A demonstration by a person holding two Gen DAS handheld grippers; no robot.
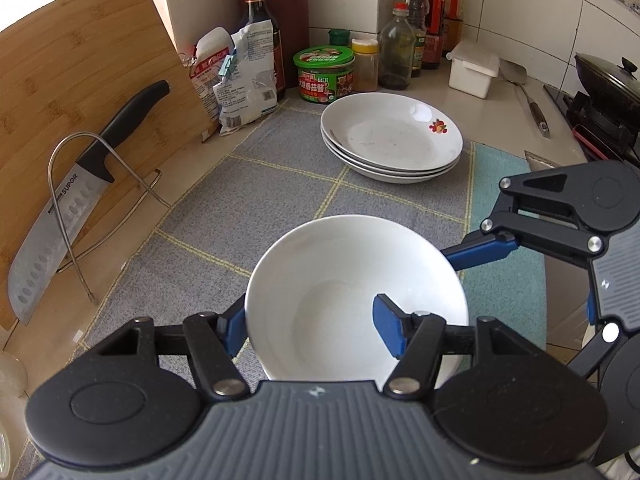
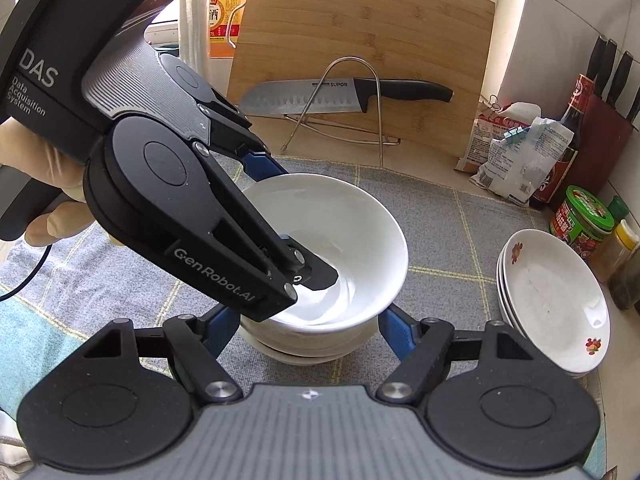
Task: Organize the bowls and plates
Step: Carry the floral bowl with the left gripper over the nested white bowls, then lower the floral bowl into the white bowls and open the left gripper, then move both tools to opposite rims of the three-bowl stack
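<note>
Plain glossy white bowl sits atop a stack of bowls on the checked cloth. Left gripper pinches its rim, one finger inside; right gripper spread wide around the stack.

White tiled wall behind a beige countertop, daylit

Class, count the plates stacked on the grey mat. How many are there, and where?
3, as three rims show: all in one stack of plates on the mat's far side, near the green-lidded jar. More could be hidden beneath.
</note>
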